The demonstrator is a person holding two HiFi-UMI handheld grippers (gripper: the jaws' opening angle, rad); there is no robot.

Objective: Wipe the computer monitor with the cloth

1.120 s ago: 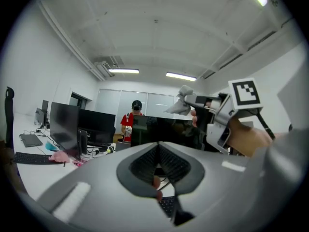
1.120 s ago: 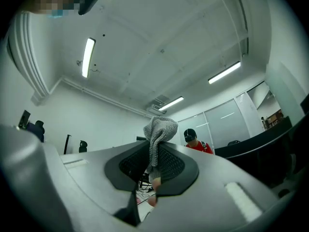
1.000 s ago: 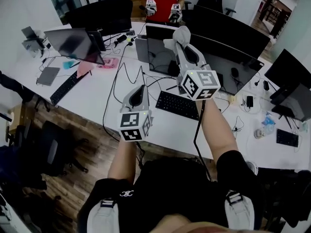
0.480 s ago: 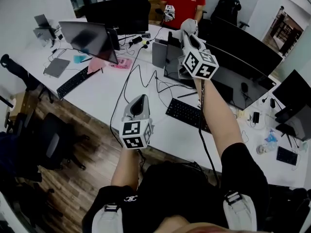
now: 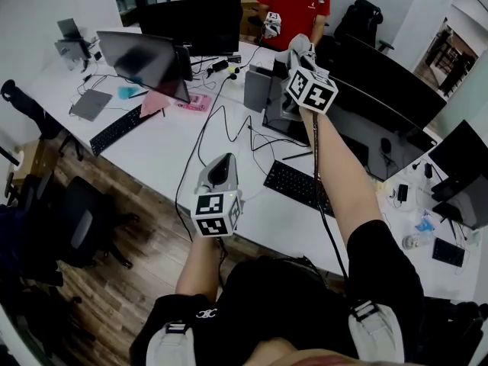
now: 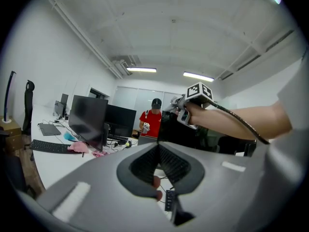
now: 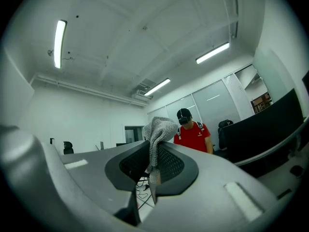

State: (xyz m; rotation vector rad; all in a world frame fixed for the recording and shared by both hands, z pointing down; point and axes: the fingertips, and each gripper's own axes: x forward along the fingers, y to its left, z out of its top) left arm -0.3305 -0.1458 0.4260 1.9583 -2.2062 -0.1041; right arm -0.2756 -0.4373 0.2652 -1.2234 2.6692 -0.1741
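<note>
The wide dark monitor (image 5: 374,132) stands on the white desk (image 5: 160,155) in front of me. My right gripper (image 5: 297,58) is raised high above the monitor's top left edge, shut on a grey knitted cloth (image 5: 303,43). In the right gripper view the cloth (image 7: 157,132) hangs out from between the closed jaws of that gripper (image 7: 153,151). My left gripper (image 5: 217,162) hovers low over the desk's near edge, shut with nothing in it. The left gripper view shows its jaws pressed together at the left gripper's tip (image 6: 157,148), with the raised right gripper (image 6: 193,108) beyond.
A black keyboard (image 5: 299,185) and loose cables (image 5: 229,132) lie before the monitor. More monitors (image 5: 145,58) and a second keyboard (image 5: 114,130) sit at the left. A person in a red shirt (image 5: 284,4) stands across the desk. An office chair (image 5: 76,227) is at the lower left.
My right gripper has lifted with the cloth, up and away from me toward the monitor's top edge. The left gripper has hardly moved. The head camera has shifted a little.
</note>
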